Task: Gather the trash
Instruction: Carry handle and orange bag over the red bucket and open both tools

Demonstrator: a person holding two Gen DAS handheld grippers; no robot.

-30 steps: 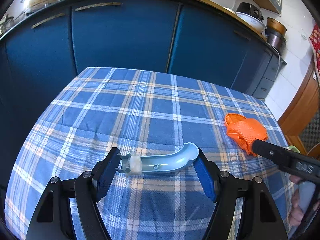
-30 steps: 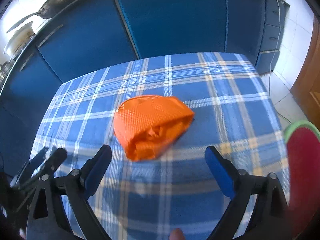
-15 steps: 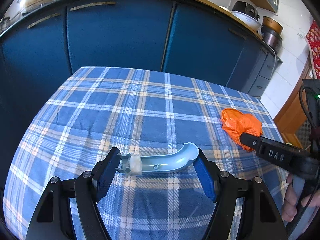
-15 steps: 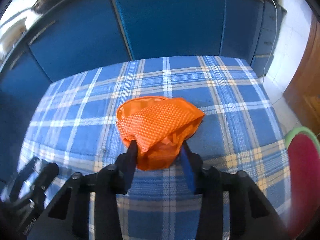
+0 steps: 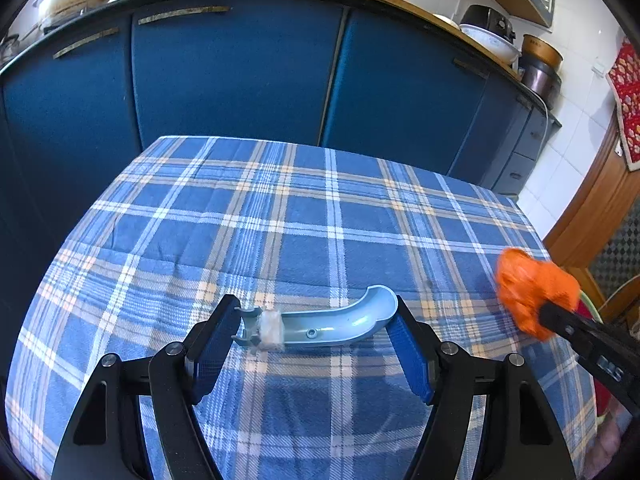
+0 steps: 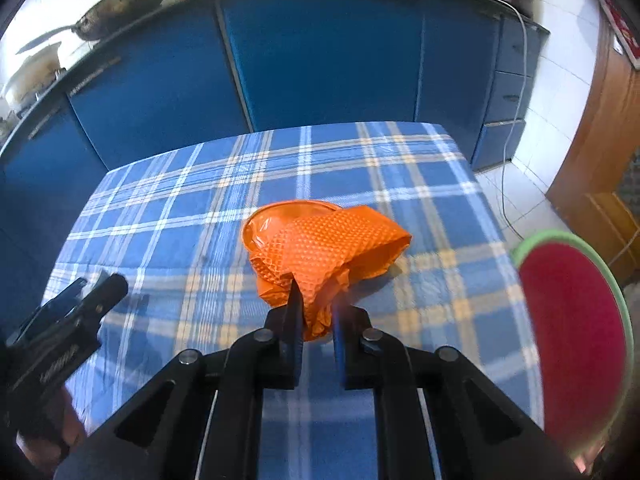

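Note:
A crumpled orange plastic wrapper [image 6: 324,248] is pinched at its near end by my right gripper [image 6: 318,312], which is shut on it and holds it lifted off the blue plaid tablecloth [image 6: 192,216]. The wrapper also shows in the left wrist view [image 5: 532,288] at the right edge, raised. A curved light-blue plastic piece [image 5: 328,324] with a white wad at one end lies on the cloth between the fingers of my left gripper [image 5: 316,340], which is open around it.
A red bin with a green rim [image 6: 572,332] stands off the table's right side. Blue cabinets [image 5: 240,72] run behind the table, with pots on the counter. A wooden door [image 5: 600,208] is at the right.
My right gripper closed on the orange wrapper and lifted it off the cloth. The left gripper stayed open around the blue piece.

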